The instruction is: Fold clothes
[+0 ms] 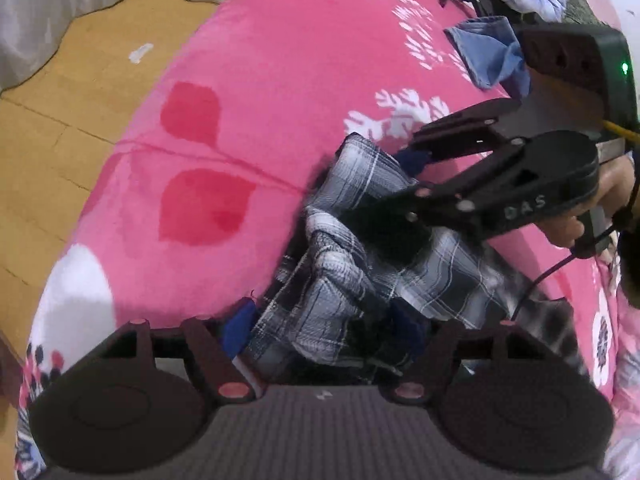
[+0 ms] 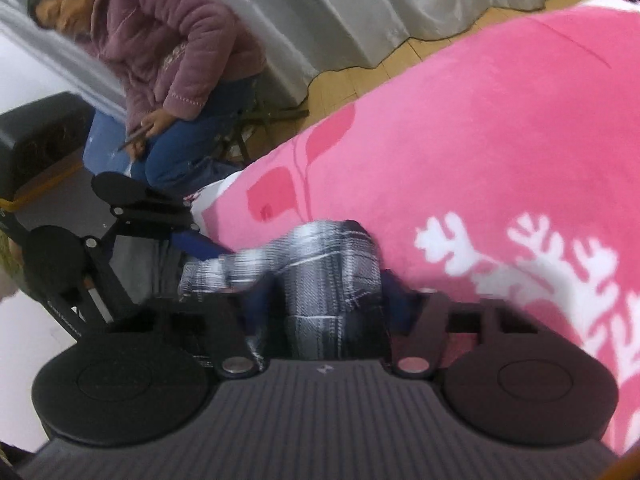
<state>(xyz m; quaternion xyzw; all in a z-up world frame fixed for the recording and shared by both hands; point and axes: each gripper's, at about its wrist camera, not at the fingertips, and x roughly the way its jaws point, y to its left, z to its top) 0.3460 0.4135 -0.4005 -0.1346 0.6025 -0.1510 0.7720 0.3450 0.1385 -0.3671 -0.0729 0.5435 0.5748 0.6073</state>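
We see the plaid garment (image 1: 352, 264) lying crumpled on the pink blanket (image 1: 248, 80), which serves as our landmark. The left gripper (image 1: 332, 336) hangs over the garment's near edge, its fingers spread wide with cloth between them but not pinched. The right gripper (image 1: 404, 184) comes in from the blanket's right side, its fingers (image 1: 448, 136) partly apart over the garment's upper folds; whether they pinch cloth we cannot tell. A blue cloth (image 1: 488, 52) lies further up the blanket.

Pink blanket (image 1: 280, 80), grey curtain (image 2: 360, 12), seated person (image 2: 176, 52)
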